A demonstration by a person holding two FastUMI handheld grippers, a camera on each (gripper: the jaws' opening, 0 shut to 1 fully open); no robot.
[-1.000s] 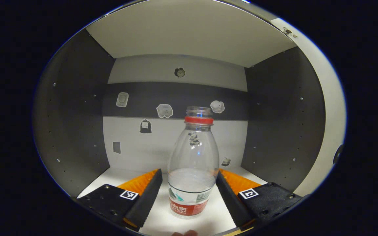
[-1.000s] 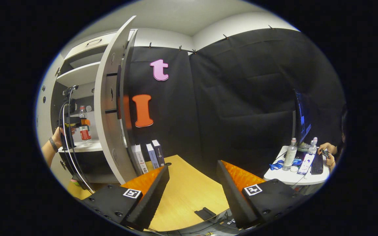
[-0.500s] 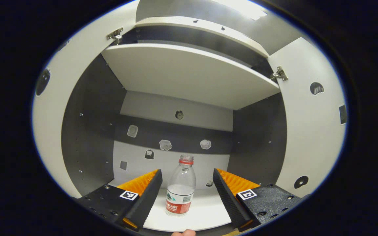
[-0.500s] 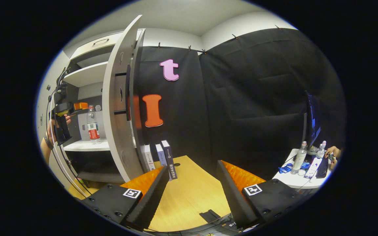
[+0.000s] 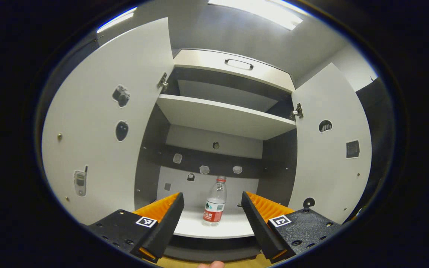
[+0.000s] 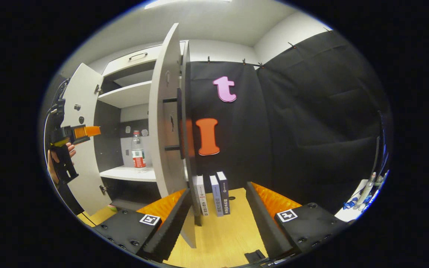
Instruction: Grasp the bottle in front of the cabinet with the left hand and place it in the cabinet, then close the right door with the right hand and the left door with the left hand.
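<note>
Left hand-held gripper (image 5: 211,217) drew back out of the cabinet (image 5: 233,63), leaving the bottle (image 5: 215,202) standing on the shelf (image 5: 233,227), right hand-held gripper (image 6: 218,219) swung toward the right door (image 6: 167,123)

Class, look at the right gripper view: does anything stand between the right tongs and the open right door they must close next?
Nothing visible does. The right tongs are open and empty, and the right door stands just ahead, its edge toward them. The books stand on the table beside the door, not across the path.
</note>
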